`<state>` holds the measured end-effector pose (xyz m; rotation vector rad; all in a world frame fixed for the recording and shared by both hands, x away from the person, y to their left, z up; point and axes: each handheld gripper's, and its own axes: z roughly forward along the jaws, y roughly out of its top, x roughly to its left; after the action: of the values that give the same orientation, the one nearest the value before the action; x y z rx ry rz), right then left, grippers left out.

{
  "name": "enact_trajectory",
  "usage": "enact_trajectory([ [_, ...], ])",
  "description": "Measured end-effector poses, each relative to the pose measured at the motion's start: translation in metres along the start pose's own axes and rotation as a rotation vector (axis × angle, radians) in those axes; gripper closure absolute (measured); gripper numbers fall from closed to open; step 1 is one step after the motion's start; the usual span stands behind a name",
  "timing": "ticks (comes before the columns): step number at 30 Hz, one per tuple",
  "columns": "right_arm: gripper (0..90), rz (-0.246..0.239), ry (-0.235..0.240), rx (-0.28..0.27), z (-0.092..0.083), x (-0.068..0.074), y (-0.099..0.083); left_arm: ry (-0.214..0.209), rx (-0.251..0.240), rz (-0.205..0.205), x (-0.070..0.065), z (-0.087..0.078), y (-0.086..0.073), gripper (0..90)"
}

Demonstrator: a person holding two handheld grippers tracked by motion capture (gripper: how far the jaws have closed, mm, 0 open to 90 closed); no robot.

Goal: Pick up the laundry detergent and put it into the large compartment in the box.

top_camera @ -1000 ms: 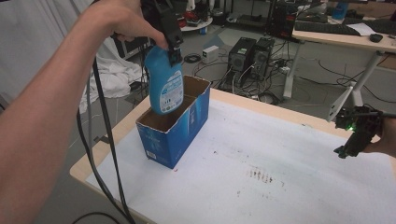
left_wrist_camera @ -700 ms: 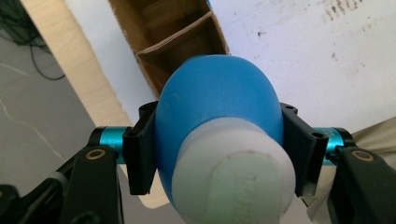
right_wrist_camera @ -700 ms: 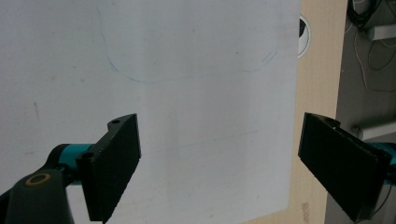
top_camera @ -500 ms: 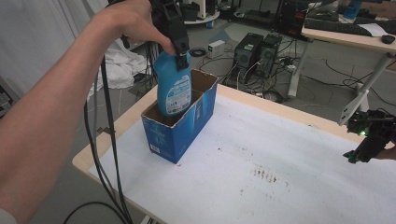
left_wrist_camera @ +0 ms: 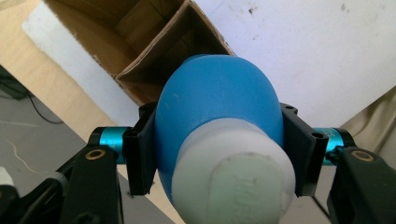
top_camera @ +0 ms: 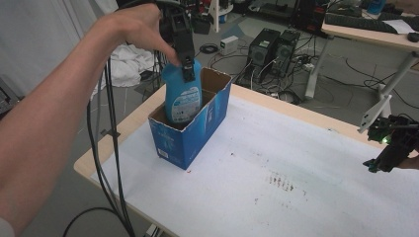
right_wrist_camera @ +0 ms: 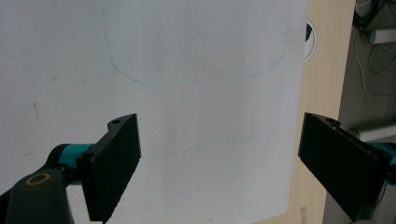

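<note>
Between the jaws of the left gripper (left_wrist_camera: 218,154) a blue detergent bottle (left_wrist_camera: 219,121) is clamped just below its white cap (left_wrist_camera: 233,182), one black pad pressed against each side of the shoulder. Seen from the high view, the bottle (top_camera: 182,96) is held upright with its lower part already inside the blue cardboard box (top_camera: 190,131), at the end nearer the table's left edge, while its shoulder and label stand above the torn rim. Whether the base rests on the box floor cannot be told. The insertion is judged to be well along but not finished: the bottle has yet to be let go, and the gripper withdrawn.

The left gripper (top_camera: 184,49) is pointed almost straight down, gripped from above by the left hand (top_camera: 136,27), with the forearm stretched diagonally up from the lower left corner and cables hanging beneath it.

Far across the white-covered table (top_camera: 296,148), at its right edge, the right gripper (top_camera: 393,148) is held low and idle. Its jaws are spread wide apart with nothing between them, bare tabletop (right_wrist_camera: 201,70) lying beyond.
</note>
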<state>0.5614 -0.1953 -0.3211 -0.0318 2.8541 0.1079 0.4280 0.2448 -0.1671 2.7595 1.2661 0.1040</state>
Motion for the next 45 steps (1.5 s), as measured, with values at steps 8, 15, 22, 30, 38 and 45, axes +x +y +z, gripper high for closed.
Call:
enact_trajectory([
  [8,12.2,-0.008,0.005,-0.002,0.005,0.002,0.005,-0.020,0.014,0.099,0.003,0.032,-0.005,38.3],
  [15,12.2,-0.013,0.015,0.012,0.010,0.002,0.005,-0.032,0.048,0.214,0.001,0.055,-0.006,38.2],
  [22,12.2,-0.012,0.023,0.016,0.014,0.003,0.004,-0.028,0.063,0.276,0.001,0.072,-0.006,38.2],
  [30,12.2,-0.006,0.024,0.016,0.016,0.002,0.003,-0.028,0.063,0.354,-0.001,0.085,-0.009,38.2],
  [38,12.2,-0.006,0.030,0.019,0.017,0.002,0.001,-0.016,0.064,0.403,0.000,0.096,-0.010,38.2],
  [45,12.2,0.001,0.029,0.014,0.018,0.002,0.000,-0.020,0.058,0.401,0.000,0.105,-0.009,38.1],
])
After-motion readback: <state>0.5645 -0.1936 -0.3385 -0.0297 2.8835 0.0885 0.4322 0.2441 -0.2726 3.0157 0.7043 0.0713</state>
